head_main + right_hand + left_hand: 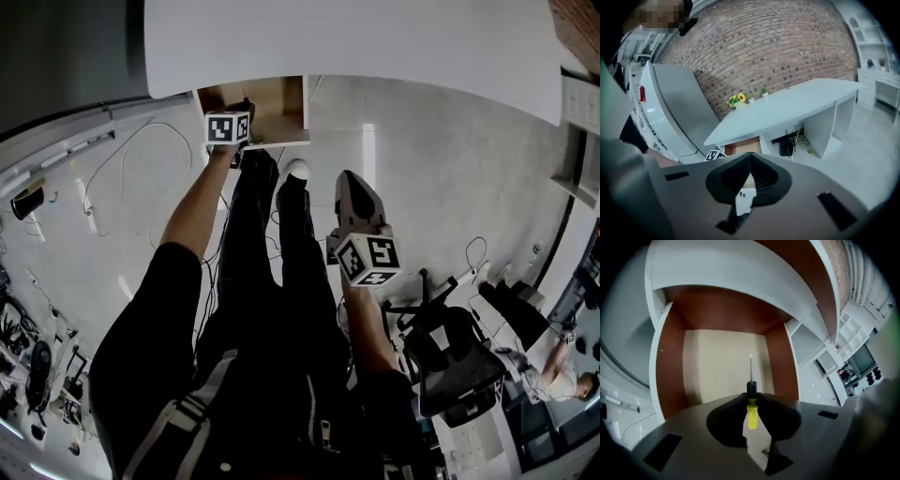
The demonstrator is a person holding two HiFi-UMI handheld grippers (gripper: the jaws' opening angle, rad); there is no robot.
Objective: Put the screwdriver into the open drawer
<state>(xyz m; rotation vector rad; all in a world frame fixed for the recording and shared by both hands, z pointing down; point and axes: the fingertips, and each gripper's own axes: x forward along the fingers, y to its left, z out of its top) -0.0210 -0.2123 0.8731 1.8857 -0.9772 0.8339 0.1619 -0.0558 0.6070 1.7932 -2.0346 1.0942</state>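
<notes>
My left gripper [750, 394] is shut on a screwdriver [751, 401] with a yellow handle and black collar; its steel shaft points forward over the pale floor of the open drawer [723, 366]. In the head view the left gripper [234, 141] hangs at the front edge of the wooden drawer [277, 112], which sticks out from under the white desk [375, 42]. My right gripper [359, 211] is held back, near the person's legs, with its jaws closed and nothing between them. The right gripper view shows the drawer [743, 146] from afar.
The drawer has brown side walls [668, 362] and looks bare inside. A black office chair [450, 361] stands at the right. Cables [131, 159] trail over the grey floor at the left. A brick wall [778, 51] and flowers [737, 99] sit behind the desk.
</notes>
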